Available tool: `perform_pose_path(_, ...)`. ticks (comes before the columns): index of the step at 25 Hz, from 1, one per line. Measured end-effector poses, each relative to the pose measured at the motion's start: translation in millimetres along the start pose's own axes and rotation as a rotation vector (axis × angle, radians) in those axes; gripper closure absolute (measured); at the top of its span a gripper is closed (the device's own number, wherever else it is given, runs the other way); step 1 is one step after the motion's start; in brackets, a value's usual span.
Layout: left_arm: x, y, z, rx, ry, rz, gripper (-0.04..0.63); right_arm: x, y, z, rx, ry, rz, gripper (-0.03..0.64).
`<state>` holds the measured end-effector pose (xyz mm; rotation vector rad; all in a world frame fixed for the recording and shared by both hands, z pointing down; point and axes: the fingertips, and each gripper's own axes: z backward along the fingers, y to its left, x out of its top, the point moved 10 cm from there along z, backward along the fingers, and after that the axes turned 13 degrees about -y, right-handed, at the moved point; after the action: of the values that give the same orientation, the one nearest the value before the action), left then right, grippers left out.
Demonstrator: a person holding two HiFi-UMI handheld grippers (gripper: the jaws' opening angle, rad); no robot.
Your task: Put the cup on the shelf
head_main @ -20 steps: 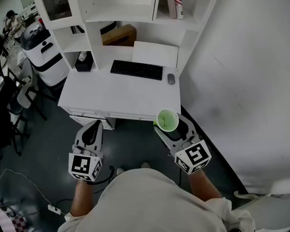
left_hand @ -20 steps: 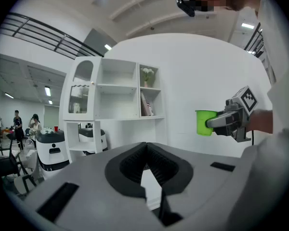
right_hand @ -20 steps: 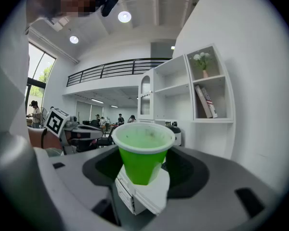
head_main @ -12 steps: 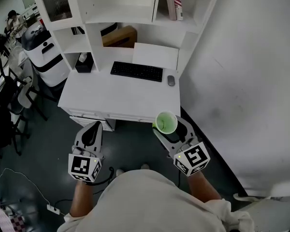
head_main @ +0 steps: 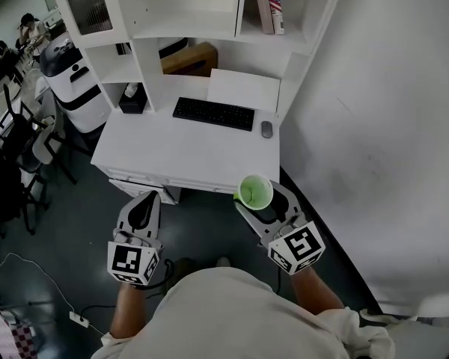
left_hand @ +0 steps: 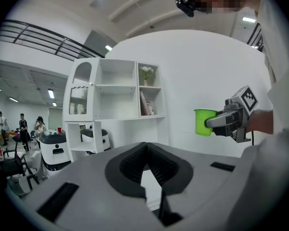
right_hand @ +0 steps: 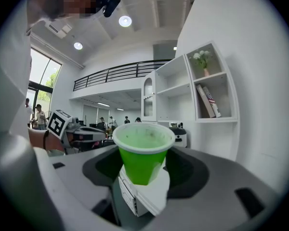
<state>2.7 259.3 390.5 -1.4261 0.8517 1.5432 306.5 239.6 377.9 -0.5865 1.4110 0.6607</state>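
One green cup (right_hand: 142, 153), looking like smooth plastic; left gripper (left_hand: 145, 146), showing a matt grey plastic shell (black ribbed pads (left_hand: 130, 165)); white desk (head_main: 172, 149), appearing smooth, matt.

Setting: open-plan office. In front of you, a white desk (head_main: 172, 152) bears a keyboard (head_main: 213, 114) and mouse (head_main: 266, 129), under a white shelf unit (head_main: 187, 21) holding books (head_main: 268, 2). To your left are office chairs (head_main: 41, 144) and other people (head_main: 30, 28). Overhead are recessed ceiling lights (right_hand: 125, 20) and a railed mezzanine (right_hand: 115, 73).
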Motion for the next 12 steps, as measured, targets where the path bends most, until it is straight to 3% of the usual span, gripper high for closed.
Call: perform_pose_path(12,-19.6,29.7,-23.3,-0.003,-0.003,0.008,0.595,-6.9,-11.2,-37.0,0.001,0.002,0.012,0.336)
